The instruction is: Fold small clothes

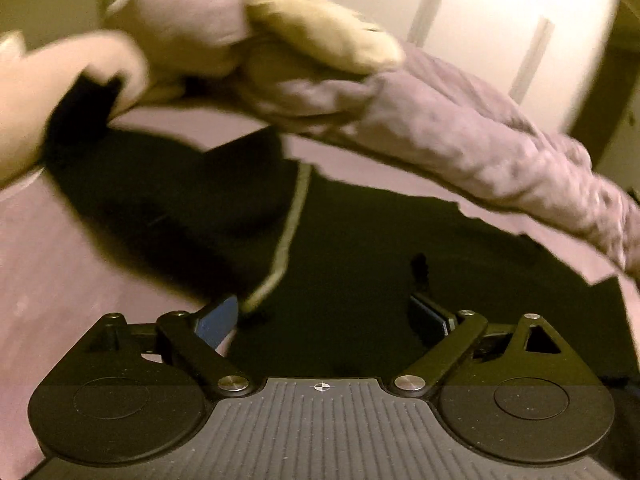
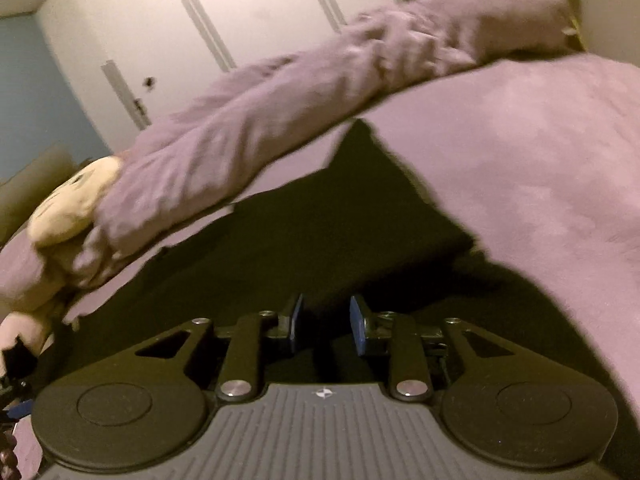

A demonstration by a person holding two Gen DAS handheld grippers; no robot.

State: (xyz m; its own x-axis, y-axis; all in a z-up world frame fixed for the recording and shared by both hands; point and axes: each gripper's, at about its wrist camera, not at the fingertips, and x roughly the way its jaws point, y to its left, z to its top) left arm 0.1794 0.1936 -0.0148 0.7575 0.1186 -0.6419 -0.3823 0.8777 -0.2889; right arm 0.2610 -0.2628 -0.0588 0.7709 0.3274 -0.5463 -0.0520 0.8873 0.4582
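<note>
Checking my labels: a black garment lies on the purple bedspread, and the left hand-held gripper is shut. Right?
Not quite. In the left wrist view, the left hand-held gripper is open, fingers spread wide. The black garment does lie on the purple bedspread.

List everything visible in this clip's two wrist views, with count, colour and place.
Black garment: one, black with a pale trim line, spread on the bed under both grippers.
Bedsheet: one, lilac, beneath the garment.
Blanket roll: one, lilac, bunched along the bed's far edge.
Soft toy: one, cream, on the blanket roll.
Wardrobe doors: white, behind the bed.
Left gripper: black, open wide above the garment.
Right gripper: black, narrowly open, holding nothing.
</note>
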